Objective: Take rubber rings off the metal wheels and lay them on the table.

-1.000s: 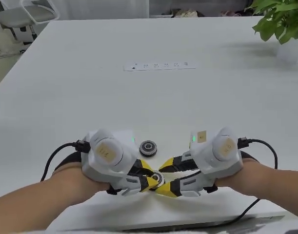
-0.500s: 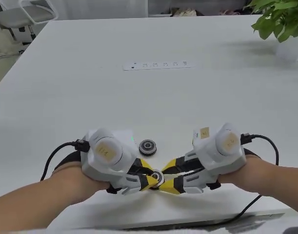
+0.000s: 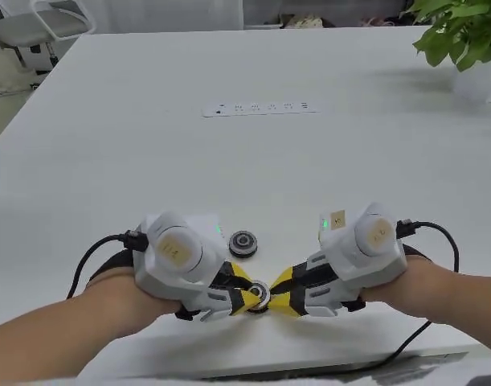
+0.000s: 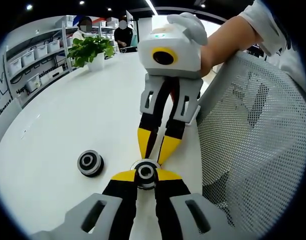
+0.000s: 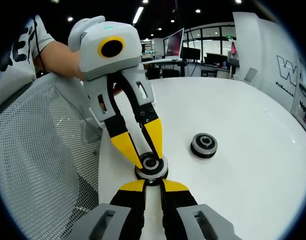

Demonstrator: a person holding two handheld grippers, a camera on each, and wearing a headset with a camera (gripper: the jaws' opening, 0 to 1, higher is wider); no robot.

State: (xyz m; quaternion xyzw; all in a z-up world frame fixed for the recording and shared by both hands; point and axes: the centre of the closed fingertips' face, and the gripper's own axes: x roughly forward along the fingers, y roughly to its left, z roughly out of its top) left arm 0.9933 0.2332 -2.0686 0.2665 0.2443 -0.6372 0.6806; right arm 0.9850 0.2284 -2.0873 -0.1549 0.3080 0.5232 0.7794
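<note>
Big white table [image 3: 108, 145] with loads of free room further back, just one power strip [image 3: 263, 108] mid-table and one plant [image 3: 458, 32] at the far right corner; the work sits right by the near edge. Two metal wheels: the held wheel [image 3: 258, 293] is clamped from both sides by the left gripper [image 3: 247, 299] and right gripper [image 3: 271, 299]. The second wheel [image 3: 243, 242] lies flat just beyond them, dark rubber ring on it.
</note>
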